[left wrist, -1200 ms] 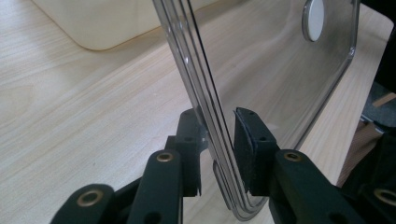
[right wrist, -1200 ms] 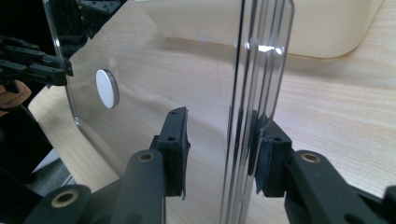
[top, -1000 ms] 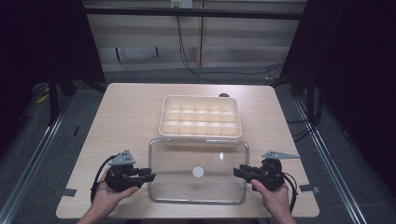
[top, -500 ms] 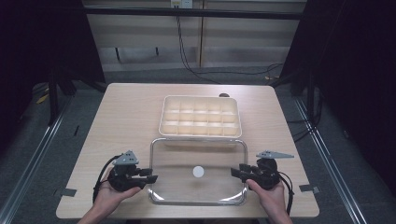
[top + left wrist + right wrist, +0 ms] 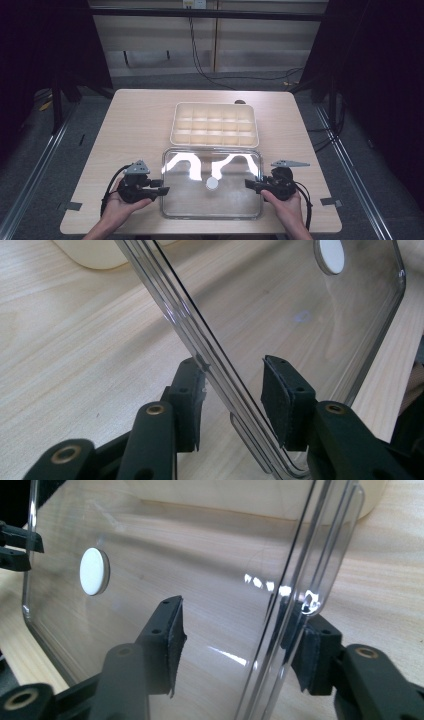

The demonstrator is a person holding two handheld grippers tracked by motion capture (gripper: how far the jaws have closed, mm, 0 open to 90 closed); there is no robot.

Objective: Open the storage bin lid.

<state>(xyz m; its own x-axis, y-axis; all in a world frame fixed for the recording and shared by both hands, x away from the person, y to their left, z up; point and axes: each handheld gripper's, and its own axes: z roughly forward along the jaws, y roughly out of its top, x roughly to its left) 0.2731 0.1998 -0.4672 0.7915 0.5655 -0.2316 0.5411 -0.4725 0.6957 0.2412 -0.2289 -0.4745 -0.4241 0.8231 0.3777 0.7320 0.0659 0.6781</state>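
Observation:
A clear plastic lid (image 5: pixel 220 202) with a white round knob (image 5: pixel 212 183) lies on the wooden table near its front edge. Behind it sits a cream compartment tray (image 5: pixel 173 135). My left gripper (image 5: pixel 162 191) is at the lid's left edge and my right gripper (image 5: pixel 250 184) at its right edge. In the left gripper view the lid's rim (image 5: pixel 200 347) runs between the jaws of the left gripper (image 5: pixel 235 395), with a gap to the right pad. In the right gripper view the rim (image 5: pixel 295 580) passes between the right gripper's (image 5: pixel 237 645) spread jaws. Both grippers' jaws have just been opening.
The wooden table (image 5: pixel 135 130) has bare room left of the tray and the lid. Dark floor and metal rails surround it, and cables lie on the floor beyond its far edge. The person's hands come in over the front edge.
Both grippers' jaws have spread apart on the lid's edges. The lid stays where it was, and bright glare now shows on it. Neither hand has shifted.

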